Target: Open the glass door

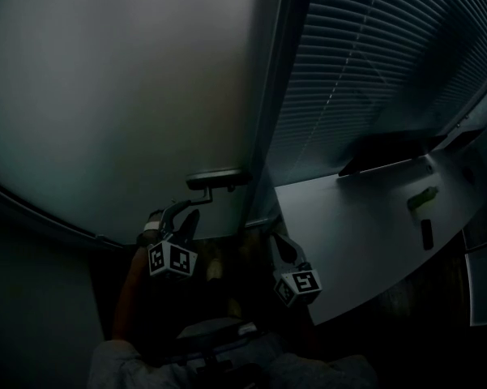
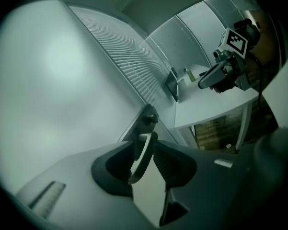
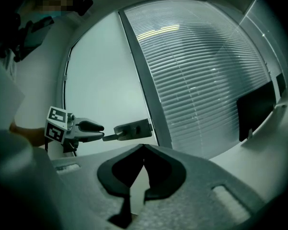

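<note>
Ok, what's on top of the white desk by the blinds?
A dark monitor, a small green object and a small dark object sit on the desk. The strip behind the monitor is covered.

Dim room: slatted blinds (image 1: 373, 63) behind a white desk (image 1: 365, 233) bearing a dark monitor (image 1: 389, 148).
</note>
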The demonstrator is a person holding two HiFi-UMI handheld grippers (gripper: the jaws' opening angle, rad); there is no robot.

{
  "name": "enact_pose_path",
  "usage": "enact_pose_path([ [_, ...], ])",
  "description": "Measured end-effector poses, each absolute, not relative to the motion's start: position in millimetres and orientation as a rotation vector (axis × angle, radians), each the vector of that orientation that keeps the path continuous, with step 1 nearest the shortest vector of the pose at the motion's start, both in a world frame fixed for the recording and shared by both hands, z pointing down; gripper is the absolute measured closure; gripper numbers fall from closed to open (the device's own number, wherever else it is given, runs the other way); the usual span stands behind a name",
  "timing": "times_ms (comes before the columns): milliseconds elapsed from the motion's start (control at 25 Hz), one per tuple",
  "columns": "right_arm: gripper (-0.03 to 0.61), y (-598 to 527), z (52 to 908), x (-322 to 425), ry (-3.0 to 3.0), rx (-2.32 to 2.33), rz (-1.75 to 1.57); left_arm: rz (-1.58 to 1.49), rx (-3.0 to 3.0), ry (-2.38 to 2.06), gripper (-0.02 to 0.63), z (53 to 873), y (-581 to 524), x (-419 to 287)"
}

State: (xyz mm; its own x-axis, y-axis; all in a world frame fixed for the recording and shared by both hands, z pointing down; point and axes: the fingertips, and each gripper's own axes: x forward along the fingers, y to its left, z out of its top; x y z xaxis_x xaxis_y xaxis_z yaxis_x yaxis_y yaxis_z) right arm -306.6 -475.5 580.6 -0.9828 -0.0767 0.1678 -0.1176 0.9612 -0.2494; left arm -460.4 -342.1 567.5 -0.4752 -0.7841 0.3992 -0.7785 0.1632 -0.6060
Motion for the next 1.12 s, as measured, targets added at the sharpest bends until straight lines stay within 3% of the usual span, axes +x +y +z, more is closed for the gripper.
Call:
enact_pose_path([
  [360, 0.577, -484, 576, -305, -2.941, 0.190, 0.418, -1.495, -1.626, 2.225, 0.460, 567, -352, -470],
  [1120, 0.577, -500, 590, -299, -2.930, 0.272, 0.437, -1.888, -1.692, 1.990, 0.472, 615, -363, -491],
])
